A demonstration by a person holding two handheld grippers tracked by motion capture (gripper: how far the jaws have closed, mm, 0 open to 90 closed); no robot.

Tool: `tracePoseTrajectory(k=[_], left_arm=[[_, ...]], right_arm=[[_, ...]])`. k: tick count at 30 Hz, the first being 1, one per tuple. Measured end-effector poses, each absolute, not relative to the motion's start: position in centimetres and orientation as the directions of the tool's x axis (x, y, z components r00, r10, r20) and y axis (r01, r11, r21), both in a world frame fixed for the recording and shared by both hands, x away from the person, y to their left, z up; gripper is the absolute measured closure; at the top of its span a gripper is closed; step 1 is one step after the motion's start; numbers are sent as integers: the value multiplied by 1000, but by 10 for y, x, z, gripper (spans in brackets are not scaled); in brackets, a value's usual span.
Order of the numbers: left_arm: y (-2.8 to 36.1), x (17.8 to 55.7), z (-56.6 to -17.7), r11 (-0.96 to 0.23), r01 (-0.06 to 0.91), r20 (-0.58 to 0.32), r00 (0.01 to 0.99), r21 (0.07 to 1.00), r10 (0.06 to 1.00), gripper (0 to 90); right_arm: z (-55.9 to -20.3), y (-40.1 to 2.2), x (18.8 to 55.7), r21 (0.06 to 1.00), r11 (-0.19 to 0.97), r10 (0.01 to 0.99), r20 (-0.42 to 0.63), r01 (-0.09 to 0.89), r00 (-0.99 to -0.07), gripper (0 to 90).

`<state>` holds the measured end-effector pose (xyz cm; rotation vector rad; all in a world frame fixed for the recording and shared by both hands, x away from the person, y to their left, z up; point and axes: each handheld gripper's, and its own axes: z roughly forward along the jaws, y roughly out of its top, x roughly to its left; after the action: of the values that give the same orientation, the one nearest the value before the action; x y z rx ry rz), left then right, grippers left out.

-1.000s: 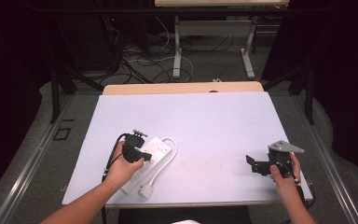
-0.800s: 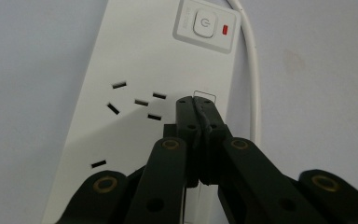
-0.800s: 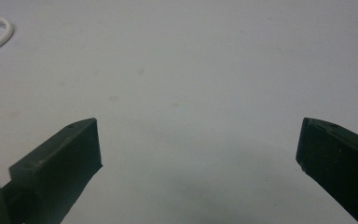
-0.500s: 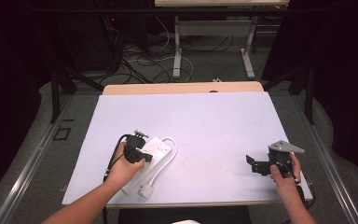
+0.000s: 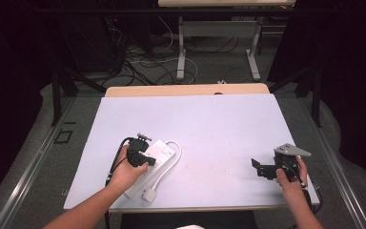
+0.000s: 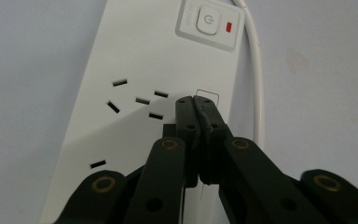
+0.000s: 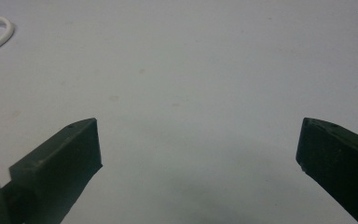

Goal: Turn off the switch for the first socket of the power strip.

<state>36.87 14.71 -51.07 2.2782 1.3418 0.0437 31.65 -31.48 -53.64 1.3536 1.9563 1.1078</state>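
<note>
From above, we've got the power strip point(image 5: 153, 162) near the tabletop's point(image 5: 219, 129) front-left, left gripper point(image 5: 138, 156) on it, right gripper point(image 5: 263, 169) well apart. Left gripper view: fingers point(image 6: 186, 116) pinched together, gripping nothing, tips over the strip's face; its 1 switch point(image 6: 208, 21) looks untouched. Right gripper view: fingers point(image 7: 70, 149) spread wide over bare tabletop. Nothing obviously done yet, we'd guess.

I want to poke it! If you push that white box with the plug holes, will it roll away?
Probably not. The power strip lies flat, long and boxy, so it would likely slide. Its white cord loops beside it and looks bendy, so it may drag along.
</note>
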Motion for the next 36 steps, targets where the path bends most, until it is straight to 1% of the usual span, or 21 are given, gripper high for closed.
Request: tracePoseTrajectory(k=[18,25,27,29,36], left_arm=[[147,368,-511,-408,806,-203,526,429,826,897],[147,367,-512,-395,809,-209,517,435,830,898],[147,368,-512,-417,806,-195,529,421,826,900],[147,366,-514,-399,809,-206,519,432,830,900],[148,366,-513,-410,803,-199,529,433,825,900]], right_arm=[[-537,-314,317,842,166,927,44,513,-372,0],[-537,-314,317,842,165,927,45,514,-372,0],[-537,-314,317,842,168,927,42,513,-372,0],[-537,-314,317,842,168,927,42,513,-372,0],[-537,-314,317,841,166,927,44,514,-372,0]])
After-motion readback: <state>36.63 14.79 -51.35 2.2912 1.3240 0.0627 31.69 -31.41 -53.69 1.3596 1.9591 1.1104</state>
